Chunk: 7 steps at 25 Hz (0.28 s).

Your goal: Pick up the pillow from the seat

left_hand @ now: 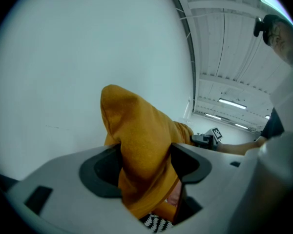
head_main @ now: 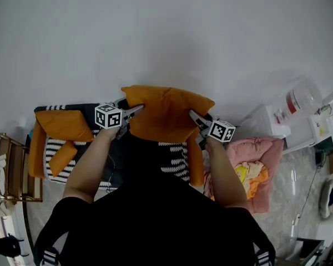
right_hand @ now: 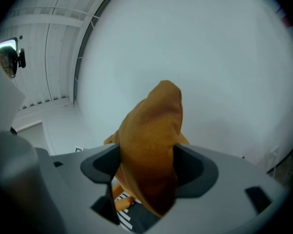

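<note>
Fingers (left_hand: 101, 172) of left gripper (left_hand: 146, 162): pinched onto one bunched corner of orange pillow (head_main: 167, 114). Fingers (right_hand: 198, 172) of right gripper (right_hand: 146, 167): pinched onto the opposite corner, a thick fold of fabric squeezed between each pair of pads. Stretched between the two pairs of fingertips, in the air before a pale wall (right_hand: 210, 57), seemingly clear of the striped seat (head_main: 175, 162) below and behind the fingers.

Judged already lifted; step in hand probably carrying it up and away. Hold both pinches firm: only fabric corners between the pads, and filling weight likely to drag them out. Raise both pairs of fingers together and level, sharing the load between corners. Avoid pulling the pairs apart and straining the seams; avoid bringing them together and letting the middle sag toward the seat. Watch for cloth creeping outward past the fingertips; on any slip, lower and re-grip deeper. Leave the second orange cushion (head_main: 64, 123), out beyond the left fingers, untouched.
</note>
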### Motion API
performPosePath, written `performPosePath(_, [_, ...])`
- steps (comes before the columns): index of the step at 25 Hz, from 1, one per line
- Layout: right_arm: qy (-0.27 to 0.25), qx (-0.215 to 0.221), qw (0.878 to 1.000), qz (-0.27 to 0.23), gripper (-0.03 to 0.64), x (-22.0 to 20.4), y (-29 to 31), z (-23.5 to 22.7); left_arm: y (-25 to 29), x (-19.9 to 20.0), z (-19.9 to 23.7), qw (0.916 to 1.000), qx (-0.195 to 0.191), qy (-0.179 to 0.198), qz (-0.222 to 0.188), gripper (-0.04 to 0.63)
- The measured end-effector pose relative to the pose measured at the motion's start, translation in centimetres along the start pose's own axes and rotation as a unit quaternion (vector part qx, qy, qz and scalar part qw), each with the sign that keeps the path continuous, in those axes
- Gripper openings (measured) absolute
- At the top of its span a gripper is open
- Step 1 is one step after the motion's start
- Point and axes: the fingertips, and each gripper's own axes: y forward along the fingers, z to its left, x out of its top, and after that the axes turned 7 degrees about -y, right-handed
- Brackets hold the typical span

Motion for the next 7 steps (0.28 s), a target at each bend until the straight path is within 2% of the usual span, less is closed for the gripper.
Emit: performPosePath(7, [0.003,-0.004,1.0,0.003,0.337,-0.53,-0.61,-0.67,-0.02,-0.32,-0.44,1.0,0.002,-0.001,-0.001,0.31])
